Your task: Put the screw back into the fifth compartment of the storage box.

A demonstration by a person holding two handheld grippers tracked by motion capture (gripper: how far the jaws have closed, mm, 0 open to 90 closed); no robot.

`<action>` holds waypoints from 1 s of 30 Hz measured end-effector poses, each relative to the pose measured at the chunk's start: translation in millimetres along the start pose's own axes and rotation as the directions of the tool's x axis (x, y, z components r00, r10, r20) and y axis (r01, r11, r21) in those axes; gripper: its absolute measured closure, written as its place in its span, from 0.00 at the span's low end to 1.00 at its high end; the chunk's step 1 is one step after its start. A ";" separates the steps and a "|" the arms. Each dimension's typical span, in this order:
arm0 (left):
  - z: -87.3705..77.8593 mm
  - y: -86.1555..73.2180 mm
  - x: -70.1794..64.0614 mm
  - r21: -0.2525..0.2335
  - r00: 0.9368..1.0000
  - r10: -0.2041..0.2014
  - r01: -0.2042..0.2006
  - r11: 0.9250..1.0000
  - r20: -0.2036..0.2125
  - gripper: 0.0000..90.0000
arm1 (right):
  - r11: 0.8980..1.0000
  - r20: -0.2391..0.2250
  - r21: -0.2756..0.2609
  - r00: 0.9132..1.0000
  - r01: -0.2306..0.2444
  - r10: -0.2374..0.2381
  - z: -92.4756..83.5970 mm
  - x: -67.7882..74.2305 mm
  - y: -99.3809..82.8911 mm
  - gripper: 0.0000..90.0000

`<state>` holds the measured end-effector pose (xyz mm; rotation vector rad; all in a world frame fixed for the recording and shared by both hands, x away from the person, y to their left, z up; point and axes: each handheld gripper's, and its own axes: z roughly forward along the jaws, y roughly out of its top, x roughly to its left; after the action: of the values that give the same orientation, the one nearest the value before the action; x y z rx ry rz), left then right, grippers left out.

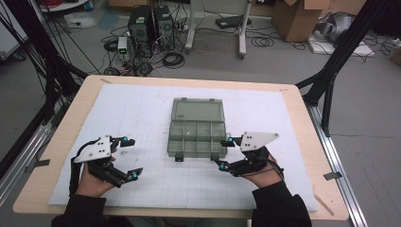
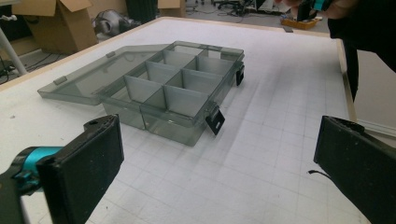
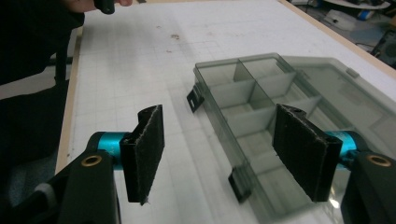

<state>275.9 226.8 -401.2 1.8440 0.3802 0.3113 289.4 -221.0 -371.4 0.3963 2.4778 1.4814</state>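
Box first, from the high view: a see-through grey plastic box (image 1: 197,134) sits in the middle of the white mat (image 1: 142,184) on the wooden table (image 1: 85,97); its lid (image 1: 197,109) is flipped open and lies flat behind it, on the far side from the person; the little rooms inside look empty; two black clips hang on the box's near edge. The left gripper (image 1: 133,159) is well off to the left of the box and touches nothing; its jaws are spread wide. The right gripper (image 1: 222,152) is just beside the box's near right corner, jaws spread too, with nothing between them.

From the left gripper view, the box (image 2: 175,98) lies ahead of the two black jaws and apart from them; one black clip (image 2: 215,119) sticks out from the near corner; thin walls split the box into small rooms.

From the right gripper view, the box (image 3: 261,121) is very near; one jaw sits over its edge, the other over the bare mat; I cannot tell if any pad touches the box.

I think the box is light and stiff but smooth, so it may slide on the mat; the thin lid could bend or snap; a side wall or the lid's edge looks like the best place to pinch.
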 end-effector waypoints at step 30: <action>-6.3 -1.7 2.7 -0.032 1.000 -0.016 0.016 0.999 0.000 0.02 | 0.982 0.102 -0.162 0.988 -0.102 0.119 -33.4 -5.3 -49.2 0.10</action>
<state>275.7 233.9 -400.9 1.8086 0.3876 0.3052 277.8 -272.7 -399.1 0.5784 2.2687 1.6359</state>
